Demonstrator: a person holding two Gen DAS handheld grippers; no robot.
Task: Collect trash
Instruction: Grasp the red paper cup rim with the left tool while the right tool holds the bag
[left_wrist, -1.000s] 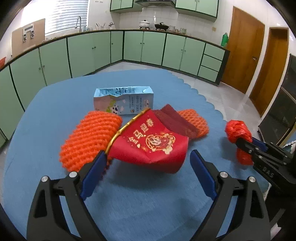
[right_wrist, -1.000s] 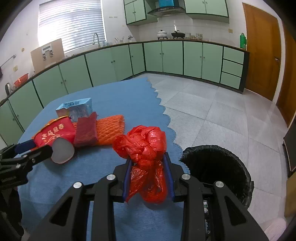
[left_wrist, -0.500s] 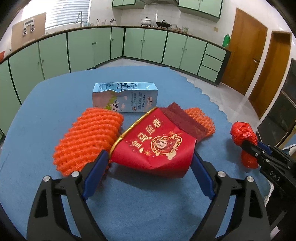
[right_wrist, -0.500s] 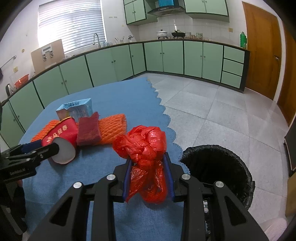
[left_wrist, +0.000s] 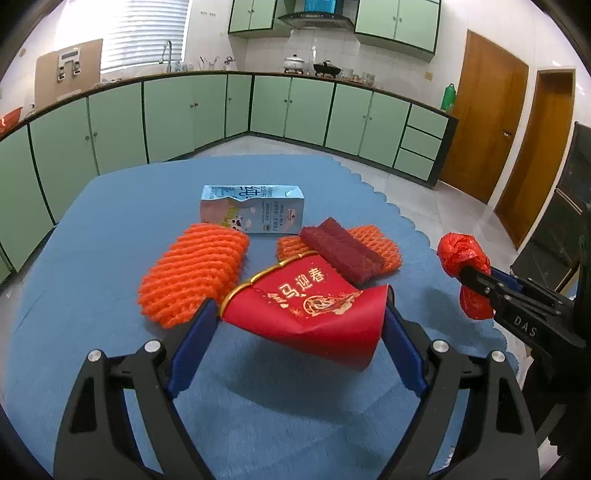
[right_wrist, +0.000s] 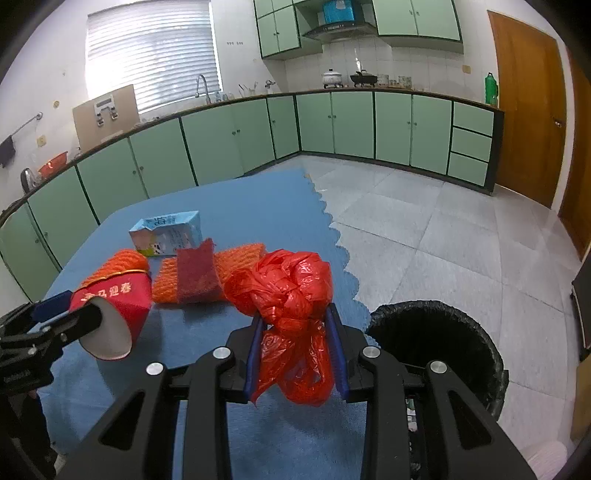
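Jaws' black bin (right_wrist: 436, 343), right view only

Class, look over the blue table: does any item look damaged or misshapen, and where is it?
Yes. The milk carton, lying on its side at the far end of the blue table, has a torn, ragged end. The red paper cup looks dented.

On the counter (left_wrist: 110, 221), the carton (left_wrist: 253, 214) lies behind two foam nets (left_wrist: 195, 275); a pad (left_wrist: 347, 254) rests on the right net (left_wrist: 373, 243); the bin (right_wrist: 436, 343) stands on the floor (right_wrist: 443, 229) right of the counter.
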